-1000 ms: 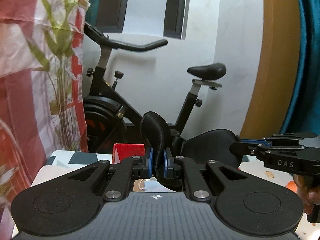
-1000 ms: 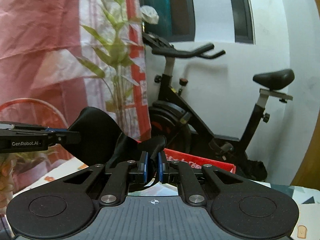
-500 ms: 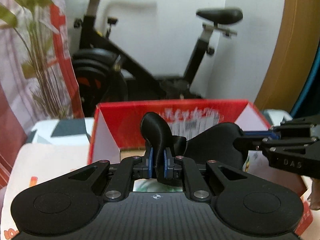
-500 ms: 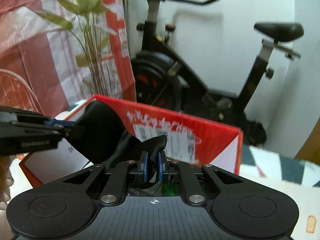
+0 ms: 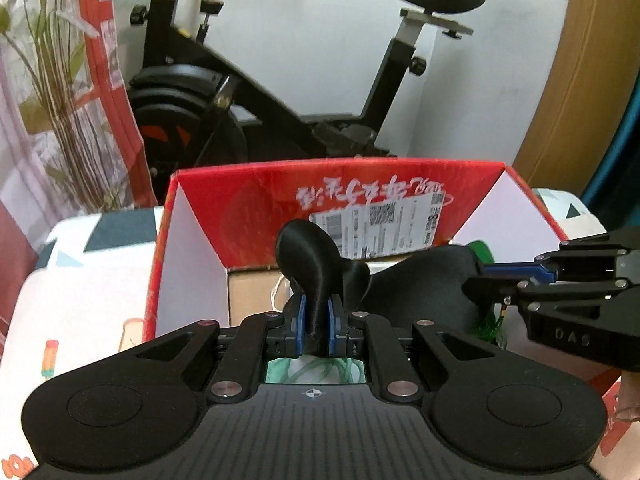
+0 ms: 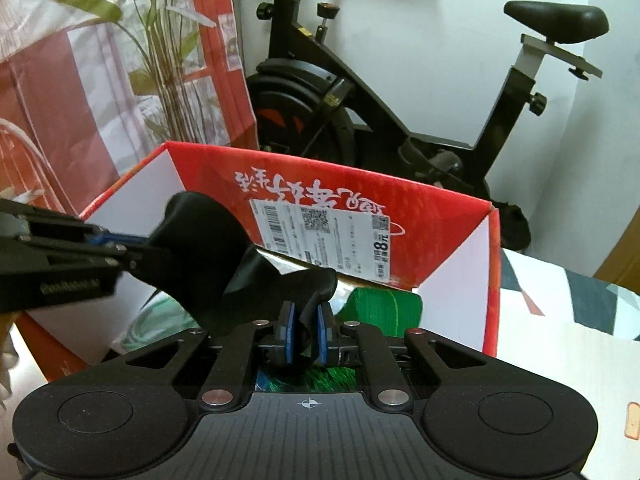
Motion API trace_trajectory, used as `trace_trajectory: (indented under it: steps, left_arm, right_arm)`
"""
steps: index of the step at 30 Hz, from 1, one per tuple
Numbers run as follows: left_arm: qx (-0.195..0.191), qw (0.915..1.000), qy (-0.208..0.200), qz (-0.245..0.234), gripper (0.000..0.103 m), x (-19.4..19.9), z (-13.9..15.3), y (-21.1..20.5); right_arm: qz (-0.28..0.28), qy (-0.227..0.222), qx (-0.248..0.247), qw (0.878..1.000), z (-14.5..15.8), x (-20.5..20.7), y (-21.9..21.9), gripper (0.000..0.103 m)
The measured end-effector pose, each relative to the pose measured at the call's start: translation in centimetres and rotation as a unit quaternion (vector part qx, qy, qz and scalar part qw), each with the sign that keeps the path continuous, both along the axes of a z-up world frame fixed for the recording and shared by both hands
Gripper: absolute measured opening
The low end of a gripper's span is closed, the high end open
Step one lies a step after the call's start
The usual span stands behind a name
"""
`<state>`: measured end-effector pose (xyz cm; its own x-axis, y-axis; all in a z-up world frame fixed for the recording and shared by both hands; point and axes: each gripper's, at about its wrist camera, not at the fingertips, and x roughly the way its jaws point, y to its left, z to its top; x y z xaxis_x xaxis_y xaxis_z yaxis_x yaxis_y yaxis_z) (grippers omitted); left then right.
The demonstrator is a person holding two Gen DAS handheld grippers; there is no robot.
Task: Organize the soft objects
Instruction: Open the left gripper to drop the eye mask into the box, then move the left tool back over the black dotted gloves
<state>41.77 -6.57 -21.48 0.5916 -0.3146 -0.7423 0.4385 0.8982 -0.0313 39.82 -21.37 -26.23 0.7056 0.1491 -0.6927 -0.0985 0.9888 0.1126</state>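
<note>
Black cloth (image 5: pixel 316 264) over red box (image 5: pixel 256 204)

I see exercise bike (image 5: pixel 256 92) against white wall (image 6: pixel 460 60); plant (image 6: pixel 160 52) and red-white curtain (image 6: pixel 52 92) at left; patterned cloth (image 6: pixel 560 320) covers counter.

Black left gripper (image 5: pixel 316 320) — blue pads, silver screws, right gripper (image 6: pixel 306 334) alike — white lettering
</note>
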Motion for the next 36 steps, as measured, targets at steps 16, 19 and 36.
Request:
trace_trajectory:
  steps: [16,19,36]
  left_arm:
    - [0.006,0.9957,-0.092,-0.002,0.077,-4.3,4.9,1.3]
    - [0.0,0.9945,-0.104,-0.002,0.077,-5.8,5.7,1.8]
    - [-0.033,0.9889,-0.144,0.015,0.103,-18.1,4.7,4.8]
  right_arm:
    - [-0.042,-0.055,-0.012,0.998,3.8,-6.0,-0.4,0.037]
    - [-0.049,-0.066,-0.006,0.997,4.3,-7.8,-0.2,0.042]
    - [-0.084,-0.133,0.067,0.985,3.8,-19.0,-0.5,0.103]
